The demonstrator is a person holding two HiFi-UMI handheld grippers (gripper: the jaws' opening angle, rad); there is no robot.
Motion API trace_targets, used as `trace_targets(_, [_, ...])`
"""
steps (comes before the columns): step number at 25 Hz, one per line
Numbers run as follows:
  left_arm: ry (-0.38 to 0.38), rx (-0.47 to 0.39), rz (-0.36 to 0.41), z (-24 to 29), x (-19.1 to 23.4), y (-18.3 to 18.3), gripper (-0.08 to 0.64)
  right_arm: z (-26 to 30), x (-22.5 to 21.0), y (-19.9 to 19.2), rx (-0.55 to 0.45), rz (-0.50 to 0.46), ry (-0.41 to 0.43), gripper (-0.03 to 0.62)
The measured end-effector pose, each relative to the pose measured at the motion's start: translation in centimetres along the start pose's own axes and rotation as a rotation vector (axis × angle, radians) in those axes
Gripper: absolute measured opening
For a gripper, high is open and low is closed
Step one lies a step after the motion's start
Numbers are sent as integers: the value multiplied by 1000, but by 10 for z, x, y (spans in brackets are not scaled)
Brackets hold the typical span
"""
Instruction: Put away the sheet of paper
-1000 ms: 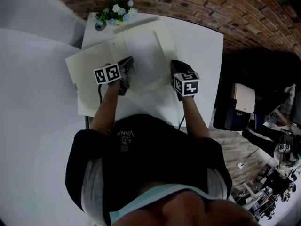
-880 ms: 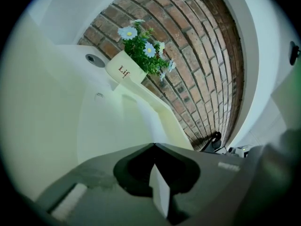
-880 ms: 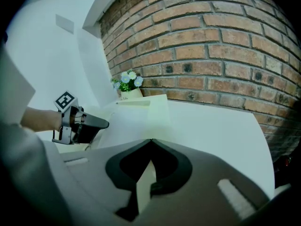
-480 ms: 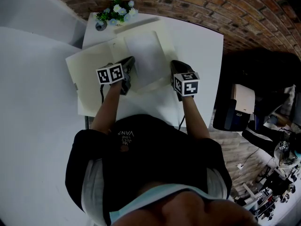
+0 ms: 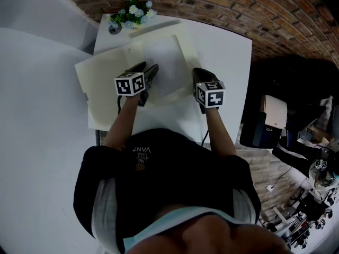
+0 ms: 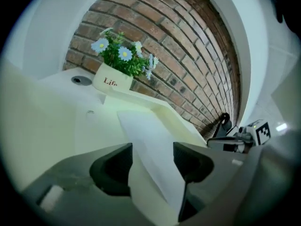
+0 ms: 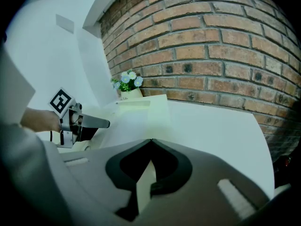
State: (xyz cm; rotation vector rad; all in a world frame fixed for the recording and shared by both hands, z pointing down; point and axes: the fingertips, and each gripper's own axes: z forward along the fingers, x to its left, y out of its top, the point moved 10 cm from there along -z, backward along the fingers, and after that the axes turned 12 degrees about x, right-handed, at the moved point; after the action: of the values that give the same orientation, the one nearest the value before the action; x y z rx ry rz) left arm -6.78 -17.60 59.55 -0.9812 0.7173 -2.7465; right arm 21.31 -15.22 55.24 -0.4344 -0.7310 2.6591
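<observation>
Now the sheet of paper (image 5: 164,62) lies on the right half of an open cream folder (image 5: 103,89), which is spread on the white worktop (image 5: 228,52). The sheet is a little slanted, and its near part reaches toward 6 o'clock, to the person. The left claw (image 5: 149,67) stands at about 8 o'clock of the sheet. Its jaws have just been opening and are now apart; the near edge of the sheet passes between them, but the pads do not press on it. The right claw (image 7: 150,142), at about 4 o'clock of the sheet, is closed, and a pale cream strip is pinched between its jaws. I judge this to be the right edge of the folder, though it could be the paper. Further out, at 12 o'clock, a small flower pot (image 5: 128,15) stands at the far end of the worktop, under the brick wall (image 5: 238,4). The sheet seems to be in its place, so closing the folder is probably what remains. The risk is that the left claw brushes the loose edge when it withdraws and drags the sheet out or askew. Then the cover could fold down on a protruding corner and crease it.
</observation>
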Motion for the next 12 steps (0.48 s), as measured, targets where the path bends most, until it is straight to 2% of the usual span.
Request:
trace_targets(3, [38,0,34,1,2,-3,285,0,0,0,-2,1,2,-2])
trace_targets(12, [18,-59,46,-9,4,-2,287,0,-2,0,-10,15,1,-2])
